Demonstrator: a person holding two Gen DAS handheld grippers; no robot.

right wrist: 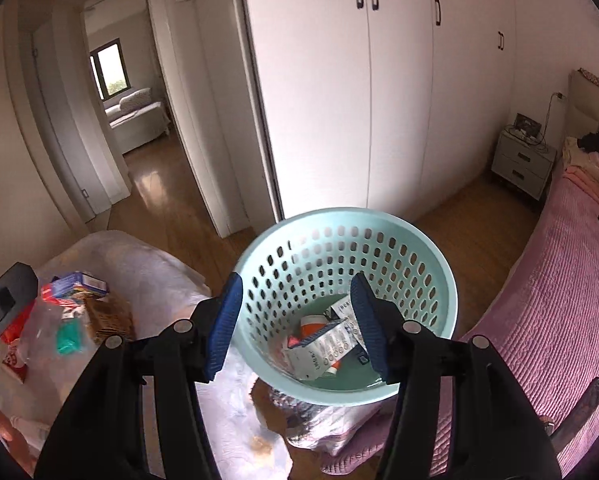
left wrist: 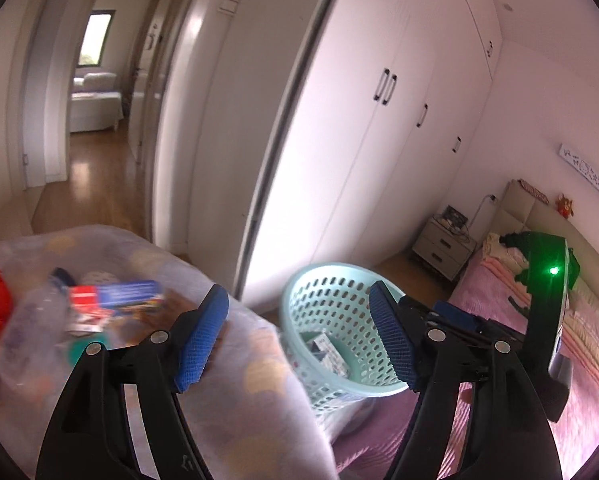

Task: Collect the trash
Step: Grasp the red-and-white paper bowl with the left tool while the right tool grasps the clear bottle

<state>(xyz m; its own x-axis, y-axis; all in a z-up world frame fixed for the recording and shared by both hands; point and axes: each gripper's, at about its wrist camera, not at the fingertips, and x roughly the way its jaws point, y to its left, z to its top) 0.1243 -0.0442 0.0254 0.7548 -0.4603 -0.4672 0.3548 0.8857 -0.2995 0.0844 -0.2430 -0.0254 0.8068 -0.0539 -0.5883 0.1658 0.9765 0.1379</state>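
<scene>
Bright daylight indoors, strongest from the window (left wrist: 95,38) down the hall. Blown-out glare on the wardrobe (left wrist: 299,168) in the left wrist view; softer and more even in the right. Sheen on the floor (right wrist: 155,184). Heavy motion blur over the litter (left wrist: 111,304) at left; basket (right wrist: 347,240) sharp in the right view. Green LED (left wrist: 554,270) flaring. Strong fisheye bending of door frames, dark vignette in every corner.

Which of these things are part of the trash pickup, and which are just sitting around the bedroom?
Part of the job:
- mint basket, cartons already inside
- blue and red box
- clear plastic bottle
- green wrapper

Just lying about:
- nightstand
- wardrobe
- pink bedspread
</scene>
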